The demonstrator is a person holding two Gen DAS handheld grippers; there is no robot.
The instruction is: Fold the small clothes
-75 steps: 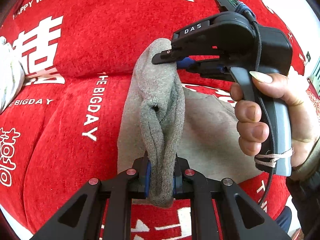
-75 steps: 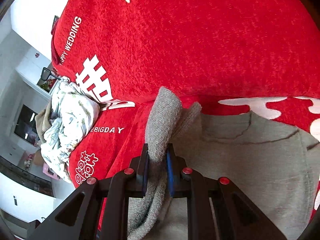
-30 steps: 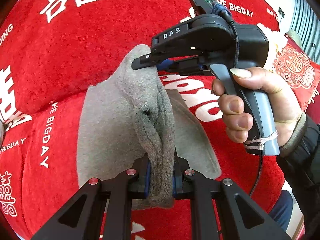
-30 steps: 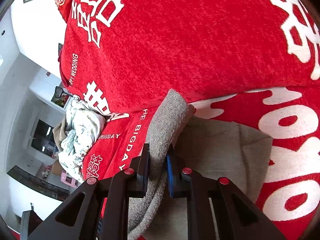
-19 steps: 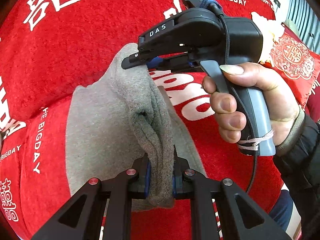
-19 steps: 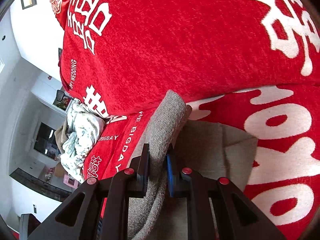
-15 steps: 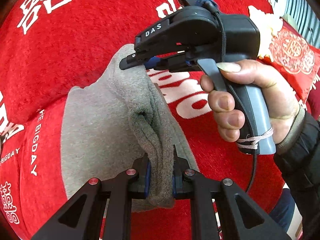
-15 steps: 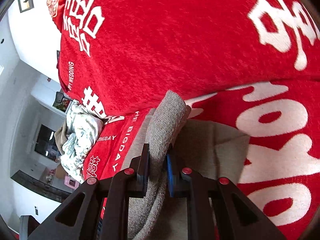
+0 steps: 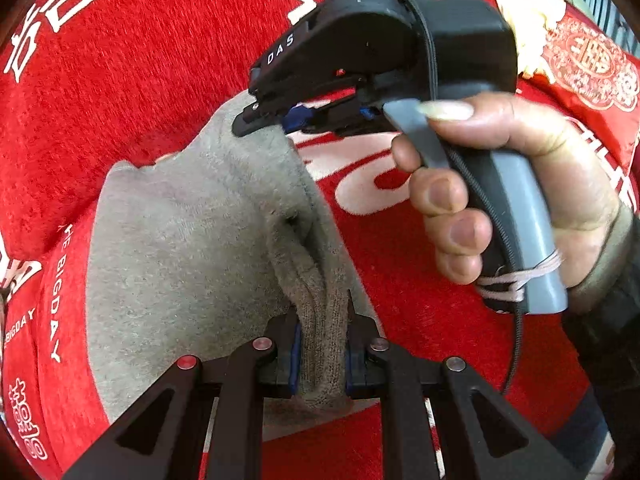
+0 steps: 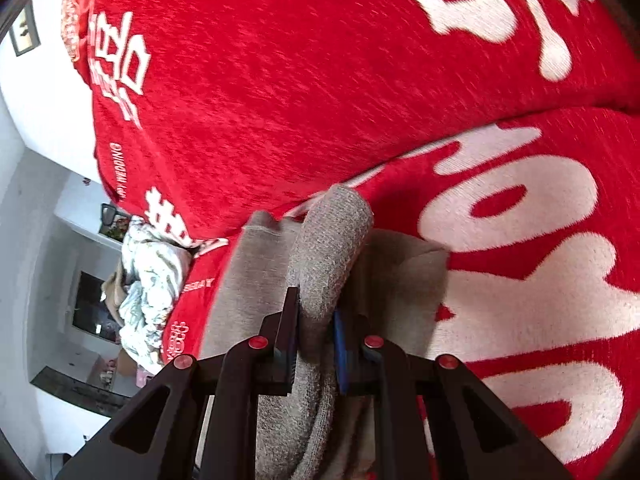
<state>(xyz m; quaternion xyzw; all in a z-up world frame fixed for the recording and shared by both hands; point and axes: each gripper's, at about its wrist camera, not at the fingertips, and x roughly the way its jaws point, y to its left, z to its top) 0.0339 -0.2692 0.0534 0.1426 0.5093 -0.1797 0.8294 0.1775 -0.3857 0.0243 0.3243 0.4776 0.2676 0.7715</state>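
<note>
Bunching between each claw (image 9: 320, 354), grey garment (image 9: 188, 240) hem.

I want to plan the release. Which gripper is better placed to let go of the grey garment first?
Probably the right gripper: its end of the grey garment already lies near the red cover. The left gripper holds a raised, bunched part.

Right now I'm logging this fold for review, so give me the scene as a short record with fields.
garment: grey knitted cloth, partly lying on the cover
surface: red plush cover with white lettering
left gripper: fingers shut on the cloth's ribbed edge
right gripper: shut on the same edge
background: crumpled pale printed fabric further along the cover
</note>
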